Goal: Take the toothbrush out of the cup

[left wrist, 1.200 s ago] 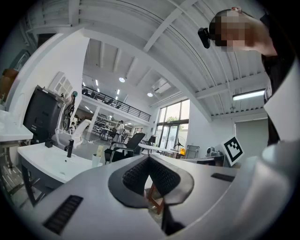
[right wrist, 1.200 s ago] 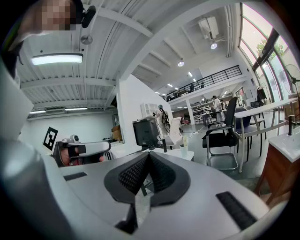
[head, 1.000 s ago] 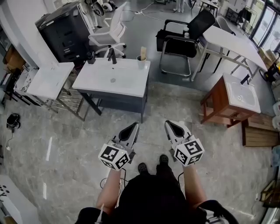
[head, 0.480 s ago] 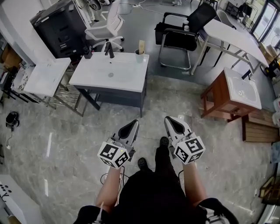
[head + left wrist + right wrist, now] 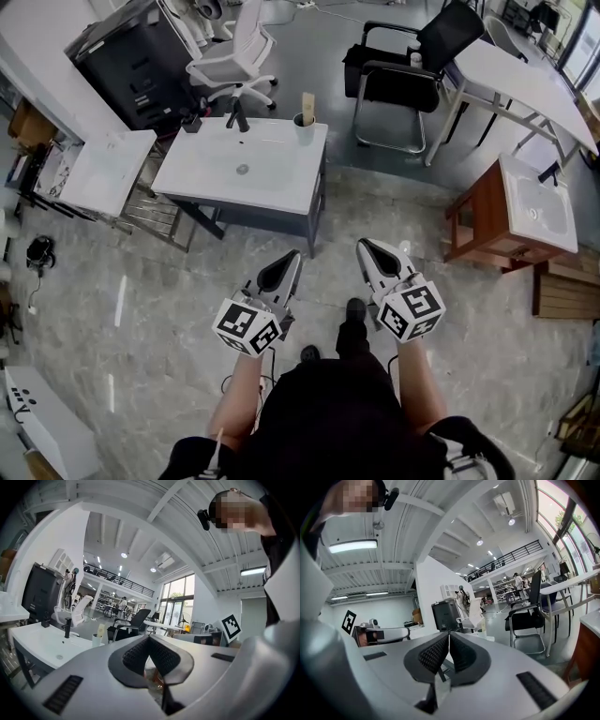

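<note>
A pale toothbrush (image 5: pixel 307 102) stands upright in a small cup (image 5: pixel 304 129) at the far right corner of the white sink counter (image 5: pixel 216 178), beside a black faucet (image 5: pixel 240 117). Both grippers hover over the floor well short of the counter, pointing toward it. My left gripper (image 5: pixel 289 259) is shut with nothing in it, and my right gripper (image 5: pixel 366 247) is shut and empty too. The left gripper view shows the cup (image 5: pixel 96 641) and toothbrush (image 5: pixel 100 630) far ahead to the left of the closed left gripper (image 5: pixel 149 639). In the right gripper view, the right gripper (image 5: pixel 449 634) has its pads together.
A black cabinet (image 5: pixel 131 66) and a white office chair (image 5: pixel 234 56) stand behind the counter. A black chair (image 5: pixel 403 75) and a white table (image 5: pixel 525 80) are at the back right. A wooden stand with a basin (image 5: pixel 511 211) is at the right, another white basin (image 5: pixel 98 173) at the left.
The person has stepped forward across the floor, carrying both grippers nearer the sink counter. Both grippers stay shut and empty.
</note>
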Demonstrator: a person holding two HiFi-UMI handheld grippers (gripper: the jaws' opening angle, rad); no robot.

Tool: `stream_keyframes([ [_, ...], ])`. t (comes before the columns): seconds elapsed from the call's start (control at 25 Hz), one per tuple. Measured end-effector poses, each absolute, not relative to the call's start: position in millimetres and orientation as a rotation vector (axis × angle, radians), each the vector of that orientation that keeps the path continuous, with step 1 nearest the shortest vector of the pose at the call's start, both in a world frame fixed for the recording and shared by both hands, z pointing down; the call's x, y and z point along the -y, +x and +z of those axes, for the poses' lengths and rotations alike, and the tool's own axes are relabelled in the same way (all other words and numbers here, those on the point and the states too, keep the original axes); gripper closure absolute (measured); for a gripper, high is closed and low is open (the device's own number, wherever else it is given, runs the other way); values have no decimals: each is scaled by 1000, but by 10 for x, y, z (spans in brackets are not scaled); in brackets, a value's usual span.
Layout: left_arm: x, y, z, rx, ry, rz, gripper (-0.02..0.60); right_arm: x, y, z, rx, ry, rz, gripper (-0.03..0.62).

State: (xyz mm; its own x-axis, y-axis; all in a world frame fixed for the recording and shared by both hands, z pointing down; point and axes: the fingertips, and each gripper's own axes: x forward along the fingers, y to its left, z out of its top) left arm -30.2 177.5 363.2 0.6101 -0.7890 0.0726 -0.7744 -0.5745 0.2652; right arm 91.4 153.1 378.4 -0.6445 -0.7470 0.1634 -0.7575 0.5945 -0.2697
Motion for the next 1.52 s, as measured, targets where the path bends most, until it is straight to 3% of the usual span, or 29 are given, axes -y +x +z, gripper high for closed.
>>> stream_keyframes([
  [0.72,-366,421,3702,1466,2465,-61,568,84,1471,3936,2872,1055,552,562],
  [1.52,592,-225,3827,1410,2479,-77,568,989,828,4047,2811,1052,542,562],
])
